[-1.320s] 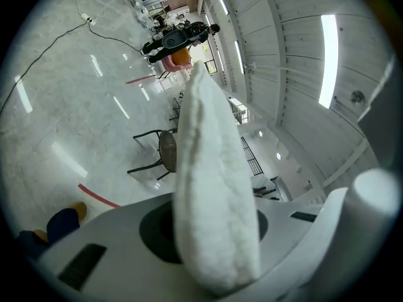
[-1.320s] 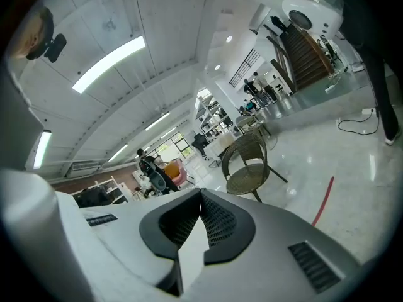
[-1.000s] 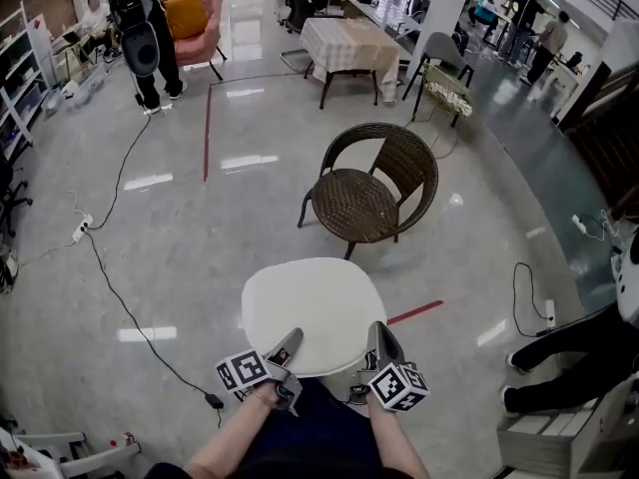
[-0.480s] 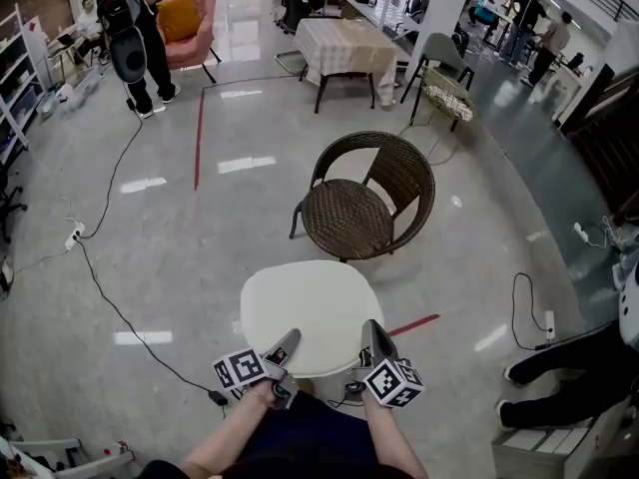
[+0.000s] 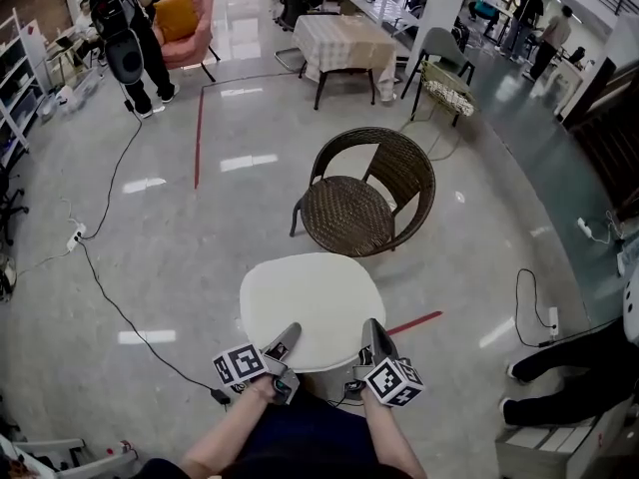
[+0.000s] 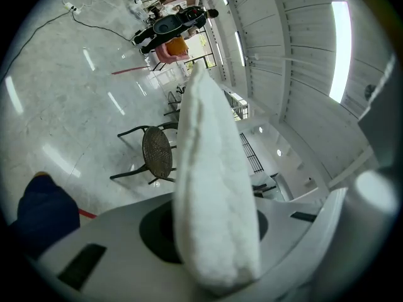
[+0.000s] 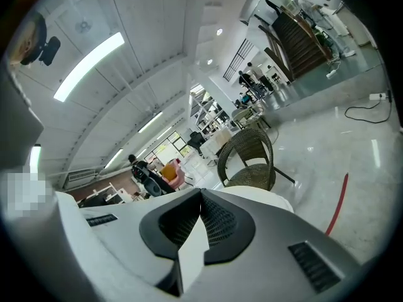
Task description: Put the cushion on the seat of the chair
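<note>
I hold a round white cushion (image 5: 312,307) flat, out in front of me. My left gripper (image 5: 285,339) is shut on its near left rim and my right gripper (image 5: 371,335) on its near right rim. In the left gripper view the thick cushion edge (image 6: 214,200) fills the gap between the jaws of the left gripper (image 6: 214,257). In the right gripper view a thin strip of cushion (image 7: 192,253) is pinched in the right gripper (image 7: 200,231). The dark wicker chair (image 5: 364,203) stands just beyond the cushion's far edge, its seat (image 5: 344,216) bare. It also shows as a chair (image 6: 154,153) and a chair (image 7: 249,162) in both gripper views.
A black cable (image 5: 120,312) runs over the glossy floor at left. Red tape (image 5: 414,322) lies right of the cushion. A person's legs (image 5: 569,362) are at the right edge. Farther back stand a cloth-covered table (image 5: 344,43), a pink armchair (image 5: 185,28) and a standing person (image 5: 125,43).
Both grippers have carried the cushion a little forward, so its far edge now lies closer to the chair. The grip on both rims is unchanged.
</note>
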The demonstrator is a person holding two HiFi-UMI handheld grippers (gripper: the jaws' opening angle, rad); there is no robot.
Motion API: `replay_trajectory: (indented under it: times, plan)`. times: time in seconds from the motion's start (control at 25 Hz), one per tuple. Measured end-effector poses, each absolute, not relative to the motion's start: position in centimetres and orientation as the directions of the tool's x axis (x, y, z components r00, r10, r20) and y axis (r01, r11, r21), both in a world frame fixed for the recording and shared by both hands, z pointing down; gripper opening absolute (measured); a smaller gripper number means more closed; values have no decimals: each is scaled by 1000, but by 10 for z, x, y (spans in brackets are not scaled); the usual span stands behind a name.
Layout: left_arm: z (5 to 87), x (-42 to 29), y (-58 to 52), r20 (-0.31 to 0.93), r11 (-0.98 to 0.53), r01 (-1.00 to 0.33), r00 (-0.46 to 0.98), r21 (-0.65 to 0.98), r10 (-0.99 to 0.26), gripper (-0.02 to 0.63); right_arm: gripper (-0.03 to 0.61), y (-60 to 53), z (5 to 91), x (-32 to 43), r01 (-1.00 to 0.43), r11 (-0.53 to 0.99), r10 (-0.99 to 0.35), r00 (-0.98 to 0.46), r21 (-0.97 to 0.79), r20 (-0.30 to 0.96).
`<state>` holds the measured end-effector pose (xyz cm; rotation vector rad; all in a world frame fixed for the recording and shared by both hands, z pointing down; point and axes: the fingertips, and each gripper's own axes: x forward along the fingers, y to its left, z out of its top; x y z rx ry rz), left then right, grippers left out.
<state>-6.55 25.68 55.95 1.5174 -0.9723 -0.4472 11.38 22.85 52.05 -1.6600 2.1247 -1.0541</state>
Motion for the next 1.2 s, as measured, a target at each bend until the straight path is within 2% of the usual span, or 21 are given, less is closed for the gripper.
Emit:
replay_trajectory:
  times: [0.52,1.2]
  plan:
    - [561,-78,225,246,85,-301,550,950,-798,84,-9,198,523,109,-746,109,-909,-342,-657,237]
    - [571,-88,83,291,110,-323,593,940,-751,84,-9,58,541,102,-719,18,-912,-297,-695,284]
